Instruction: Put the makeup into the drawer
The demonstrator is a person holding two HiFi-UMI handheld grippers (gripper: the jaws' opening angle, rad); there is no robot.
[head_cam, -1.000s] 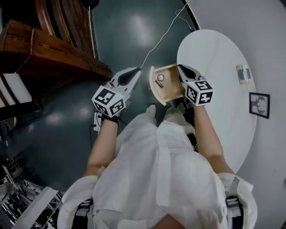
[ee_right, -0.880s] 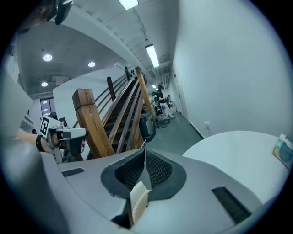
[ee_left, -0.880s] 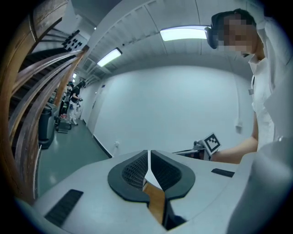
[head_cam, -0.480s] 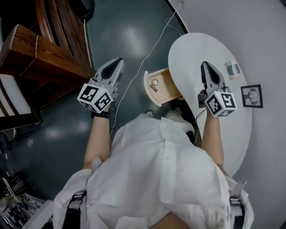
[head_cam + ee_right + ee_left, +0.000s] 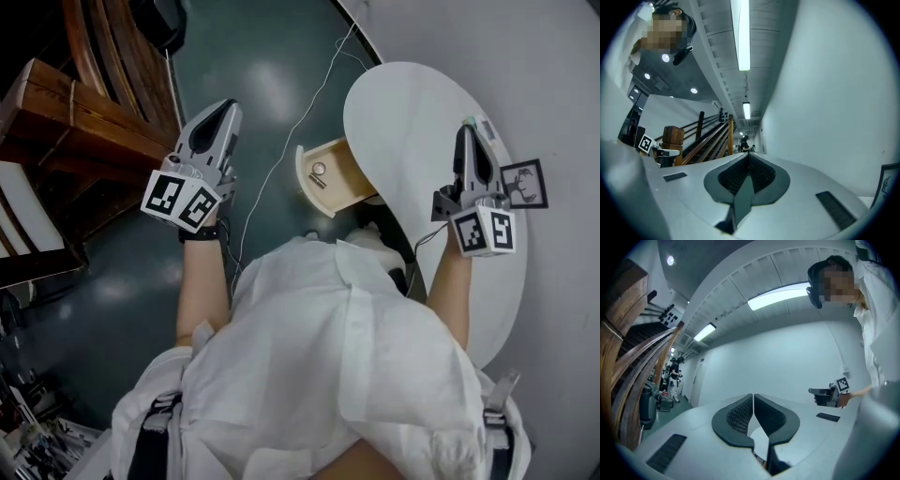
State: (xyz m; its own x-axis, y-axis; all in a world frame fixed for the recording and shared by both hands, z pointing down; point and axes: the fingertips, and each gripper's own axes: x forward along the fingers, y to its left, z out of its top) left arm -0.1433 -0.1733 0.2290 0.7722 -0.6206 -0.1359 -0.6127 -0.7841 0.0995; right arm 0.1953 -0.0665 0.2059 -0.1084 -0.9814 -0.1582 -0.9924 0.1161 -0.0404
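Grippers hang raised on either side of an open drawer. Well to the left of the drawer point(image 5: 352, 186), above the dark floor, the left gripper point(image 5: 226, 108) has its jaws pressed together on nothing. Inside the drawer, near its curved front, lies a small round makeup compact point(image 5: 319, 170). Right of the drawer, across the white table point(image 5: 412, 103), the right gripper point(image 5: 466, 129) is likewise clenched and empty. Its tip is just beside a small flat makeup case point(image 5: 484, 125), which it partly hides, and a framed picture point(image 5: 525, 183) lies further right. The case looks light, stiff and smooth-sided. It is likely to slide on the tabletop, and may crack or spring open if squeezed hard. A gentle pinch across its two opposite edges, with the jaws kept low to the table, seems the safest hold.
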